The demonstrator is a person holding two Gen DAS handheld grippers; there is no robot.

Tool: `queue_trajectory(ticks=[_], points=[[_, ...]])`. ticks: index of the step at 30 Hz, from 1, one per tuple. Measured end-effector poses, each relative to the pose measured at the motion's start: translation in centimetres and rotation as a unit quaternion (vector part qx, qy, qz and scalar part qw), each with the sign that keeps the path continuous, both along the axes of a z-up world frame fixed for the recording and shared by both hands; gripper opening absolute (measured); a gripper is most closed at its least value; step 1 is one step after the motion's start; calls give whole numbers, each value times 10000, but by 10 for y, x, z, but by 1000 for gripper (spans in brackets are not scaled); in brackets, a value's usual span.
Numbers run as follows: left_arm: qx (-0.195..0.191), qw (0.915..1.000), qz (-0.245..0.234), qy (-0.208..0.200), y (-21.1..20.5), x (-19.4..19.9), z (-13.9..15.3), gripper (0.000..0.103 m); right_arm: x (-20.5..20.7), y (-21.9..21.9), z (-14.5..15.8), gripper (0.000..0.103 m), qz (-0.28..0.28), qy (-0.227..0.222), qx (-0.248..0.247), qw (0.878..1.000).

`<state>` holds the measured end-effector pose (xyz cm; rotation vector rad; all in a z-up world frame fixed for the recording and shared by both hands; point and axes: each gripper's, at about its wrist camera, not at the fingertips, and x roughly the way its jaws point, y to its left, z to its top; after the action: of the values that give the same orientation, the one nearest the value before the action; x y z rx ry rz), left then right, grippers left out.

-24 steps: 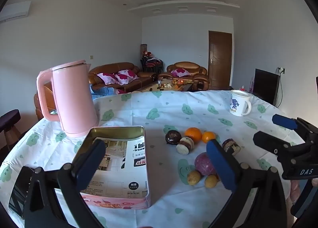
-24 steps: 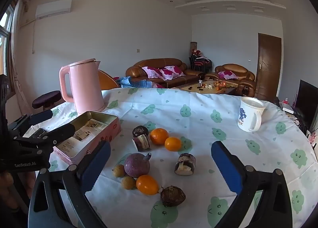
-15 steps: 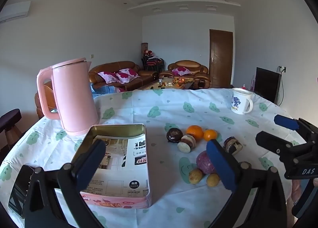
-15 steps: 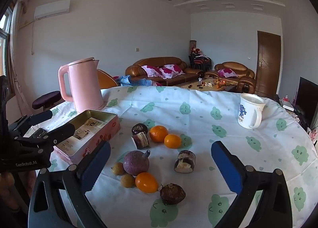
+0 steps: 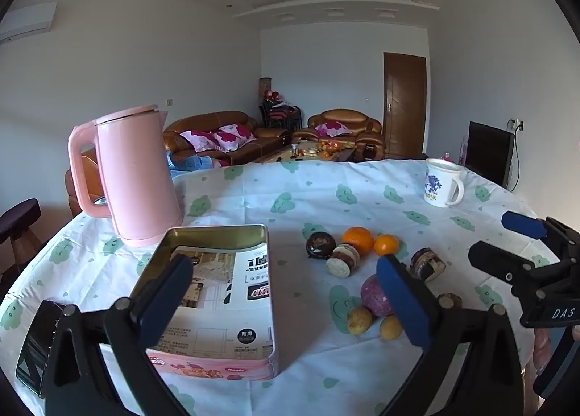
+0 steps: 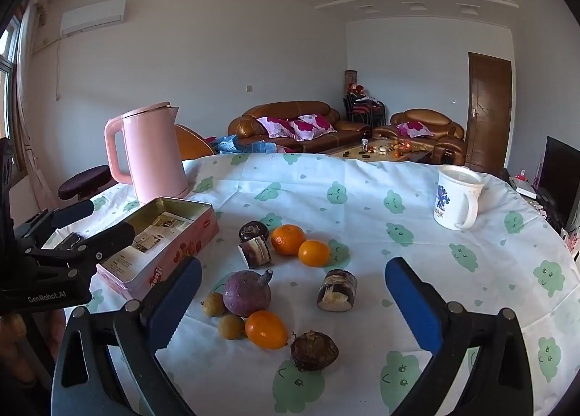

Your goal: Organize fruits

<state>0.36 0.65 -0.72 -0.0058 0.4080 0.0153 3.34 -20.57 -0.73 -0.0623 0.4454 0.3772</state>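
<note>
Fruits lie loose on the green-patterned tablecloth (image 6: 362,198). Two oranges (image 6: 288,239) sit side by side, and a third orange (image 6: 266,329) lies nearer. Beside it are a purple round fruit (image 6: 247,293), two small yellow-brown fruits (image 6: 213,304) and a dark brown fruit (image 6: 314,350). My right gripper (image 6: 293,269) hangs open just short of this cluster, holding nothing. An open pink tin (image 5: 217,289) with paper inside sits to the left. My left gripper (image 5: 282,267) stands open above the tin's right edge, with nothing between its fingers. The oranges (image 5: 357,240) lie beyond it.
A tall pink kettle (image 6: 152,158) stands behind the tin, and a white mug (image 6: 455,198) sits at the far right. Dark round and cut pieces (image 6: 337,289) lie among the fruits. A black phone (image 5: 40,343) rests near the table's left edge.
Both views have shifted only slightly. Nothing on the table has moved, and both grippers stay open.
</note>
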Motion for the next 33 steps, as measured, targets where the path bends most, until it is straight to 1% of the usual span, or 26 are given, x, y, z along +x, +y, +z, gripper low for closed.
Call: queue_trajectory(ticks=[20, 33], points=[[43, 10000, 26, 31, -1, 2, -2, 103, 0, 2, -3, 102, 15, 34, 21, 10000], [95, 9999, 5, 119, -1, 5, -8, 103, -1, 2, -7, 102, 10, 59, 24, 10000]])
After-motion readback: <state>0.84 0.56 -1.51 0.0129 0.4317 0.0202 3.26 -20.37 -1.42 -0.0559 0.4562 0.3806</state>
